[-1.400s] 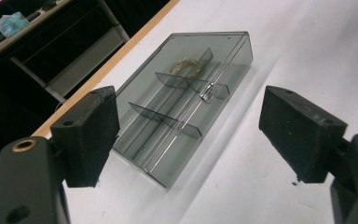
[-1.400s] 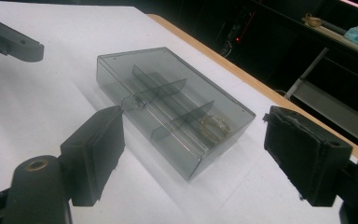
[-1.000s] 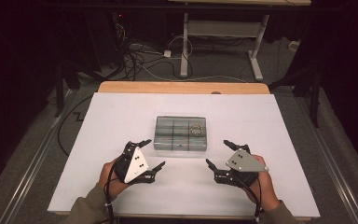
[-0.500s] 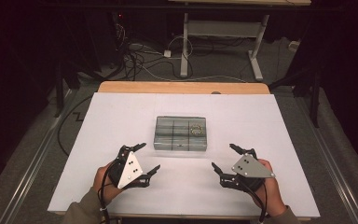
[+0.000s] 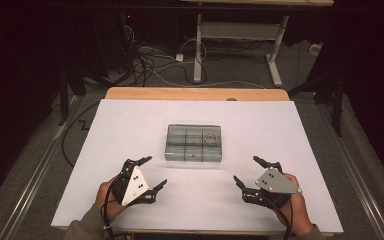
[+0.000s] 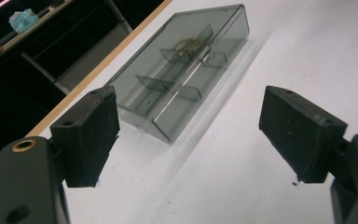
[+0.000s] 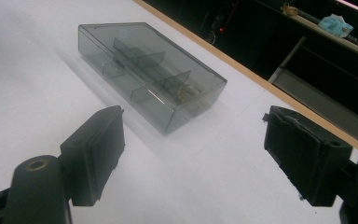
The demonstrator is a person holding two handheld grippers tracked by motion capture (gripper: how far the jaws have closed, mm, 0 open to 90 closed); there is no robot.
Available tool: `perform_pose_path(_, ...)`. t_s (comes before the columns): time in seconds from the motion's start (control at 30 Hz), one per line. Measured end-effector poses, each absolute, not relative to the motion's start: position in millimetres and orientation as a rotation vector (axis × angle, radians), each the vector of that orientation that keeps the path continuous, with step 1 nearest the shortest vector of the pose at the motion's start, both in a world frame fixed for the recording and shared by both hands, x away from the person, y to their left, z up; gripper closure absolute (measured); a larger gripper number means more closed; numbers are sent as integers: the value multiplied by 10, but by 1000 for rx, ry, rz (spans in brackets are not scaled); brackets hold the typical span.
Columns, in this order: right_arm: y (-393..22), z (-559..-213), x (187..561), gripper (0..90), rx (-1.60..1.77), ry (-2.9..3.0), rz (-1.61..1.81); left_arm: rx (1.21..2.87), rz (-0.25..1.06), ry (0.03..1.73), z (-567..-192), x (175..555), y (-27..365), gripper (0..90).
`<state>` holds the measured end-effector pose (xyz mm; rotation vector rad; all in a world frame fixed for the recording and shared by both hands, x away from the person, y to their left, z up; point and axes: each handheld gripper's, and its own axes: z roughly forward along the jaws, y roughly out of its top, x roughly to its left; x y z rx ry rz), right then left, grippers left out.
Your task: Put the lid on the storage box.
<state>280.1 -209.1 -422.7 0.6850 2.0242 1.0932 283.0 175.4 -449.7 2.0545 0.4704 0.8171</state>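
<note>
I had the left gripper (image 5: 152, 172) w/ jaws spread wide, holding nothing, low over the matte white table sheet (image 5: 130, 125). The right gripper (image 5: 254, 172) was likewise spread and empty. Ahead of both, between them and apart from each, sat the smoky-grey translucent plastic box (image 5: 194, 143): flat, rectangular, hard glossy walls, lid shut, thin dividers inside making compartments.

The high view showed a small pale ring-like item (image 5: 211, 138) in the box's far compartment on the right-gripper side. The gripper views showed it as a brassy tangle (image 6: 186, 43), too blurred to ID. They also gave me the jaw pads (image 6: 91, 135): black, blocky, fuzzy foam-like faces on smooth dark brackets w/ a brass-coloured eyelet. The high view showed a white triangular plate on the left gripper and a grey one on the right. I could read no labels or writing.
</note>
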Motion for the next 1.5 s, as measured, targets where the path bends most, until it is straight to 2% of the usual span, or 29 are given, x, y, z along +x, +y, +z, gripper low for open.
perform_pose_path(0.5, -2326, -4366, 2762, 206, 722, 2010, 1073, 2073, 820, 552, -4675, 2820, 1991, 189)
perform_pose_path(0.53, -2349, -4376, 2763, 207, 727, 2004, 1075, 2113, 838, 541, -4667, 2829, 2039, 189)
perform_pose_path(1.03, -2723, -4632, 2691, 200, 850, 1936, 1054, 2145, 784, 718, -4837, 2797, 2393, 188)
perform_pose_path(1.1, -2746, -4665, 2690, 200, 865, 1942, 1047, 2155, 780, 737, -4857, 2787, 2413, 156)
perform_pose_path(1.5, -2691, -4661, 2656, 200, 840, 1942, 1053, 2141, 781, 739, -4852, 2760, 2436, 155)
